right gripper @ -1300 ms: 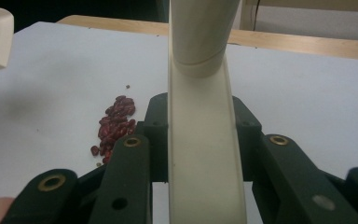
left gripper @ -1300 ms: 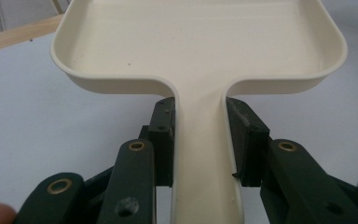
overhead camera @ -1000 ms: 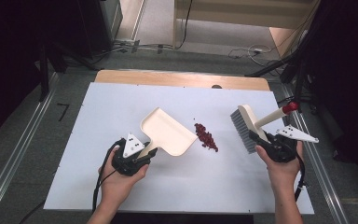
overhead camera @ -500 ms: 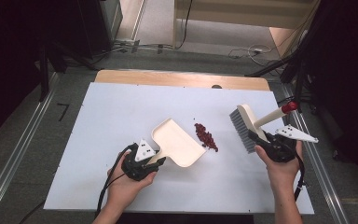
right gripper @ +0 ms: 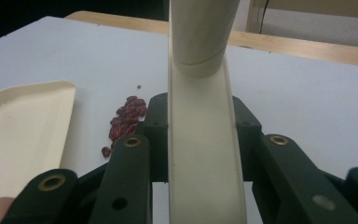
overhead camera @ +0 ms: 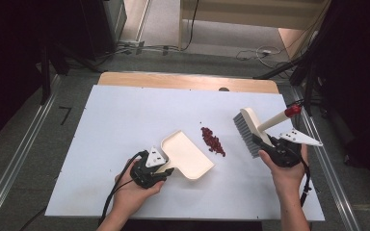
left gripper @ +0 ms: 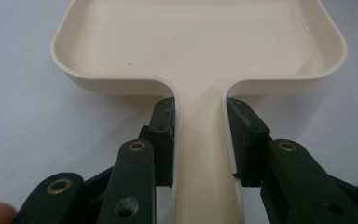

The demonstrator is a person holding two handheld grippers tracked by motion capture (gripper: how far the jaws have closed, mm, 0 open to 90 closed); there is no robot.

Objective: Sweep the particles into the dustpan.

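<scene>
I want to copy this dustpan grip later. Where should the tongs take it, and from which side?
Grip the dustpan by its narrow flat handle, coming from behind, opposite the open lip. The left tongs do so: a jaw on each handle edge, just below the tray's curved shoulders.

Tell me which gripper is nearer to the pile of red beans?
Left, narrowly. The left gripper, shut on the dustpan, sits below-left of the red beans; the right gripper, holding the brush, sits to their right.

Left tool (overhead camera: 166,169) clamped, low; right tool (overhead camera: 262,147) clamped, raised.
</scene>
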